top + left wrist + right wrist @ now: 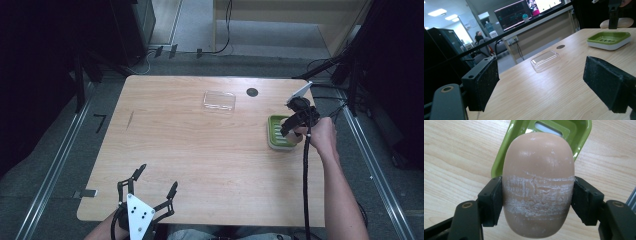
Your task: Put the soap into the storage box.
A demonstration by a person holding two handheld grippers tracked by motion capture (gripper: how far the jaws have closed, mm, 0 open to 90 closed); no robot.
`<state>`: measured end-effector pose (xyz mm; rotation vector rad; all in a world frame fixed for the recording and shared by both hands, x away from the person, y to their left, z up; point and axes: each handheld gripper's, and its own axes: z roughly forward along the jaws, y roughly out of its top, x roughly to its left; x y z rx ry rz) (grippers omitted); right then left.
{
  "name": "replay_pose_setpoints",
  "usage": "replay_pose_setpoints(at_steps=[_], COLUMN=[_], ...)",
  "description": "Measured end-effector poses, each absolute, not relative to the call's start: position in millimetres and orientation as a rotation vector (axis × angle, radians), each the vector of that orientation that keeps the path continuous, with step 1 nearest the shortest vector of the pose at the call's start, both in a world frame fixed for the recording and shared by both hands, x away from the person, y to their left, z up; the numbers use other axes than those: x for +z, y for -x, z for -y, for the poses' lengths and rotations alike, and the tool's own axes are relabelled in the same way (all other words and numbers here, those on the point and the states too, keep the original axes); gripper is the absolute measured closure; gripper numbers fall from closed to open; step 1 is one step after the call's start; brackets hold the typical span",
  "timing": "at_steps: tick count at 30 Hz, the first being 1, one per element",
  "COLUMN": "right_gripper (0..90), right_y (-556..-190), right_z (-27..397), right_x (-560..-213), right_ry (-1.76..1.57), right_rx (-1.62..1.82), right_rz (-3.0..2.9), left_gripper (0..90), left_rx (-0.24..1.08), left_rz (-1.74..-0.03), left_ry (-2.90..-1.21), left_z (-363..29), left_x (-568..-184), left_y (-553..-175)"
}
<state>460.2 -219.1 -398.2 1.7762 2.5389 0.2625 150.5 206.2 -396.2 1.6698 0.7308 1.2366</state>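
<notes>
The right gripper point(537, 195) is clamped on a tan soap bar point(538, 185), held above the green soap dish point(279, 131) at the table's point(200, 150) three o'clock edge. A clear lid point(219, 101) lies at twelve o'clock. At seven o'clock the left gripper point(156, 181) hovers with its jaws apart, bare wood ahead.

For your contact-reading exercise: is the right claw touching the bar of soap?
Touching. In the right gripper view, the right claw has both black pads pressed flat against the sides of the bar of soap, with no gap on either side, holding it above the green soap dish.
</notes>
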Motion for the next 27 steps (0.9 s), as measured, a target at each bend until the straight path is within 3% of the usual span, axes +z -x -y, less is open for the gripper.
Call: replay_pose_setpoints(at_steps=[27], right_gripper=[33.5], right_y=[-482], right_z=[217], right_x=[-412], right_ry=[-1.847], right_rx=[0.325], right_rz=[-2.495], left_gripper=[13.8], left_rx=[1.25], left_rz=[-0.744], left_ry=[-1.667], left_z=[-210], left_x=[-396], left_y=[-147])
